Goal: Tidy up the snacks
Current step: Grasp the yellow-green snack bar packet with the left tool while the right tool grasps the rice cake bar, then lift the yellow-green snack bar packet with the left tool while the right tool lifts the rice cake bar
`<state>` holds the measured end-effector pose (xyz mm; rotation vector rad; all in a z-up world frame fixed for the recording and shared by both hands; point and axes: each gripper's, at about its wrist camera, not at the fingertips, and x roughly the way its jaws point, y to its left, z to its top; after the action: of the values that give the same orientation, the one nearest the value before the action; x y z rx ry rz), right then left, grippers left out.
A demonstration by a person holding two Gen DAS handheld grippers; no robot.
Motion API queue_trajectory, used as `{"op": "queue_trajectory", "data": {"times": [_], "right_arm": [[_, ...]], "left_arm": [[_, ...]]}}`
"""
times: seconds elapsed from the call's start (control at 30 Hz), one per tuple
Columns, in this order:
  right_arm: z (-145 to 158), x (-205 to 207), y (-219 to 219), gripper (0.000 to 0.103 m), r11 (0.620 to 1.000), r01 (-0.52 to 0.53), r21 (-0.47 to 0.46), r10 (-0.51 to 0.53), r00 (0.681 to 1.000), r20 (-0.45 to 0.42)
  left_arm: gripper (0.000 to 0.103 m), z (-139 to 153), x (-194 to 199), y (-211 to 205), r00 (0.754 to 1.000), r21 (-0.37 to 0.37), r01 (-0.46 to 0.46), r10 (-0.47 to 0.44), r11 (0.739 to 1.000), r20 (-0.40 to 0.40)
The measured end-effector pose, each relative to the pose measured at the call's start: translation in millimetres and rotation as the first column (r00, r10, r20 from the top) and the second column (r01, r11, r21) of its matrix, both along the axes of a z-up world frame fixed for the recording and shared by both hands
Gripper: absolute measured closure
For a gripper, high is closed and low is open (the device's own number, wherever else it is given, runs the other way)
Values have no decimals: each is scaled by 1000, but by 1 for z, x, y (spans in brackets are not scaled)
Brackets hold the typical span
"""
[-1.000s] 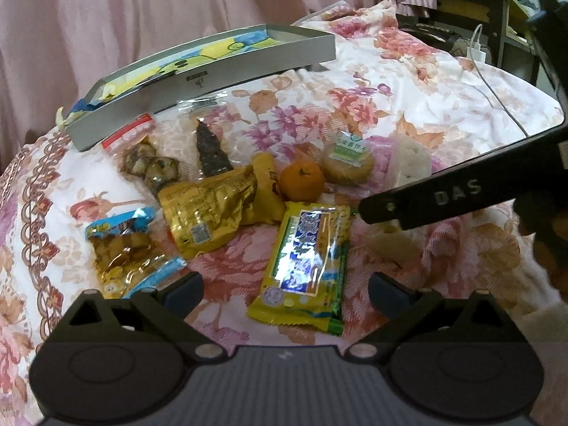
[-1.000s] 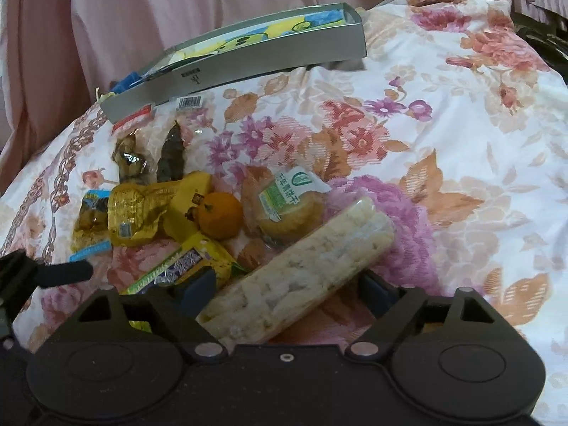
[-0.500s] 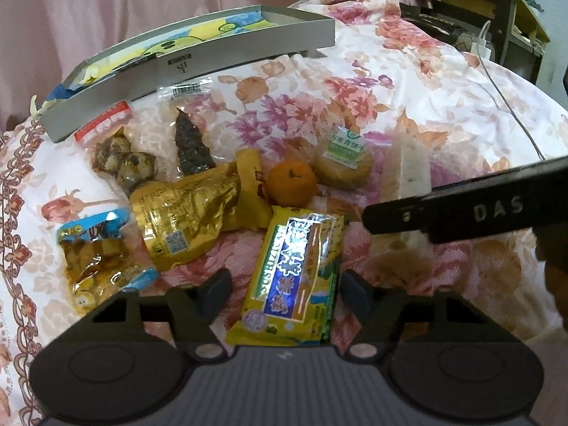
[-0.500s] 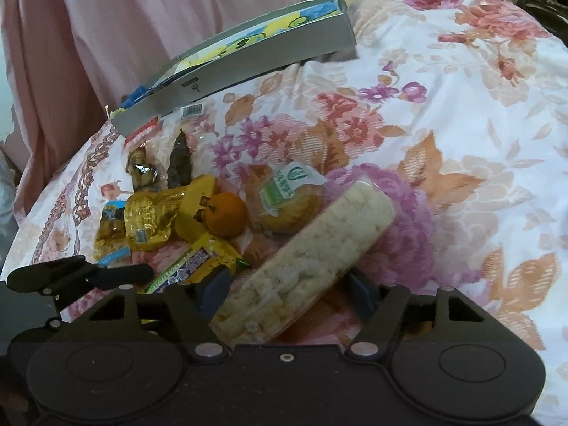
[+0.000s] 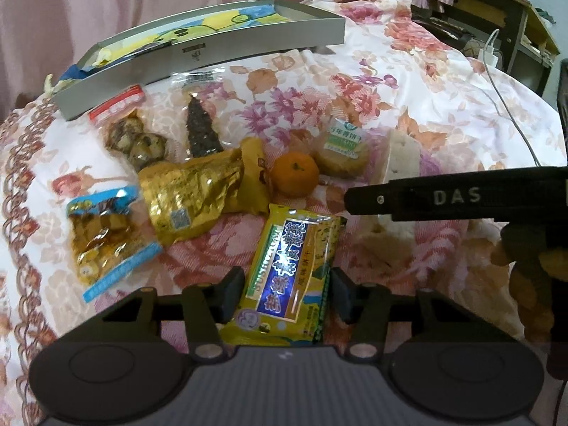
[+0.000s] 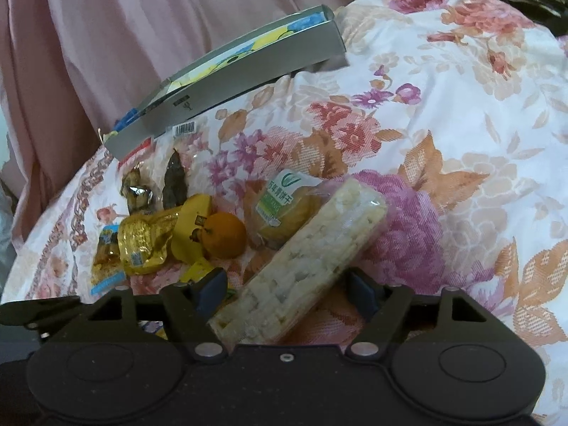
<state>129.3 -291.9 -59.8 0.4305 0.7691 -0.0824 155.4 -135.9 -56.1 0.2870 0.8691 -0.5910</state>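
Snacks lie on a floral cloth. In the left wrist view my left gripper [image 5: 285, 293] has its pads against both sides of a yellow and blue biscuit packet [image 5: 289, 277]. Beyond it lie an orange [image 5: 295, 174], a gold foil pack [image 5: 190, 195], a round cake with a green label [image 5: 342, 149] and a blue-edged bag [image 5: 106, 238]. In the right wrist view my right gripper [image 6: 285, 289] straddles a long white rice cracker bar [image 6: 305, 262], its right finger a little apart from the wrapper. A grey tray [image 5: 198, 56] stands at the back.
Two clear bags with dark snacks [image 5: 200, 124] and brown lumps [image 5: 136, 138] lie before the tray. A pink curtain [image 6: 142, 17] hangs behind. A dark desk [image 5: 504, 17] with a white charger cable [image 5: 511, 113] stands at the far right. The right gripper's black body [image 5: 443, 197] crosses the left view.
My left gripper moved forward over the biscuit packet and its fingers closed in on it. My right gripper closed in around the rice cracker bar and rose, tilting the view.
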Motion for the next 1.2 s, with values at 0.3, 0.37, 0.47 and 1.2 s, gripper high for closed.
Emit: {"op": "queue_trajectory", "data": {"times": [0.3, 0.37, 0.47, 1.2], "right_arm": [[-2, -1, 21, 25, 998, 0, -68, -2, 1000, -22], [-1, -2, 22, 29, 997, 16, -75, -18, 1000, -18], [0, -5, 16, 40, 999, 43, -19, -44, 999, -18], [10, -29, 6, 62, 976, 78, 203, -77, 997, -12]], "left_arm": [[51, 4, -11, 12, 997, 3, -74, 74, 997, -14], [51, 4, -13, 11, 997, 18, -82, 82, 996, -14], [52, 5, -15, 9, 995, 37, -94, 95, 995, -17], [52, 16, -30, 5, 987, 127, -159, 159, 979, 9]]}}
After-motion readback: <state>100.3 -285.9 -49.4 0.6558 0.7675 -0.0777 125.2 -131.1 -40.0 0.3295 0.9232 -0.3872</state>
